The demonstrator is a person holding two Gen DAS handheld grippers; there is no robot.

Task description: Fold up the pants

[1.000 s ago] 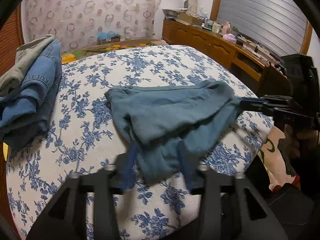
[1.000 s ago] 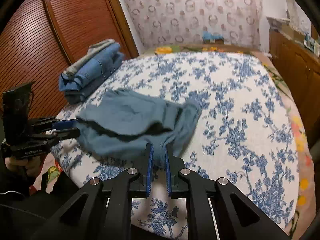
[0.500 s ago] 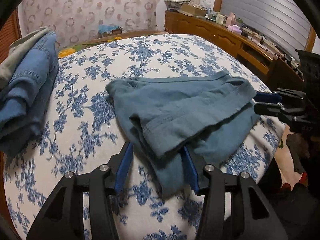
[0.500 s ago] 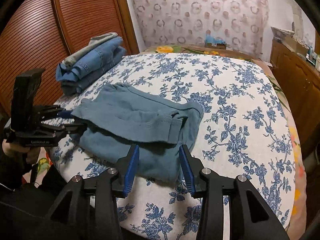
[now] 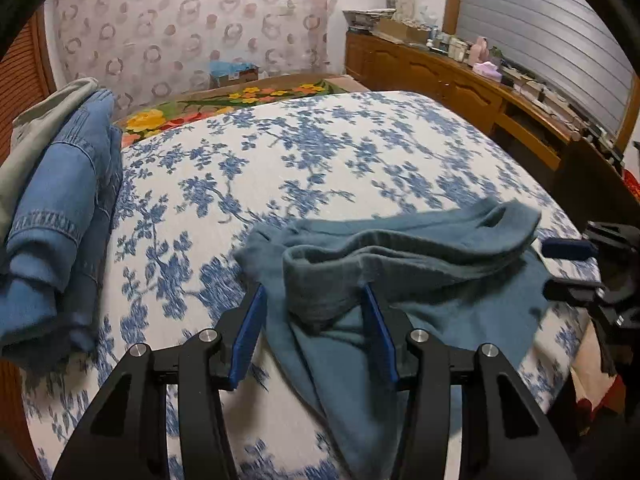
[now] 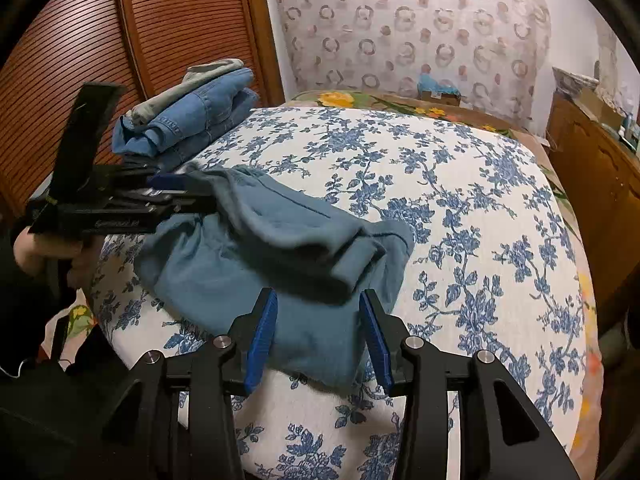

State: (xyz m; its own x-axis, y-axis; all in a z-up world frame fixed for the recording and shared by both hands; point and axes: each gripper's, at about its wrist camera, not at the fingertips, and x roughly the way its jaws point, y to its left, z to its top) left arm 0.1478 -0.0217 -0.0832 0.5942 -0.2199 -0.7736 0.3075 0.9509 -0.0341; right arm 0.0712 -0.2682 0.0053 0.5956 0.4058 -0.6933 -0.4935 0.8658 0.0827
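The teal pants (image 5: 420,280) lie partly folded and rumpled on the floral bed, near its front edge. They also show in the right wrist view (image 6: 280,248). My left gripper (image 5: 316,340) is open, its blue pads on either side of the folded cuff end, not clamping it. My right gripper (image 6: 318,344) is open at the opposite end, the lower cloth layer lying between its pads. Each gripper shows in the other's view: the right one (image 5: 576,264) and the left one (image 6: 160,196), both beside the pants' ends.
A stack of folded jeans and a grey garment (image 5: 60,208) sits at the bed's left side, also in the right wrist view (image 6: 192,112). A wooden dresser (image 5: 460,80) with clutter runs along the right. A wooden slatted wardrobe (image 6: 80,40) stands behind the stack.
Both grippers opened and let go of the pants, which dropped onto the bed in a folded heap. Both grippers have drawn slightly back and lower at the pants' ends.
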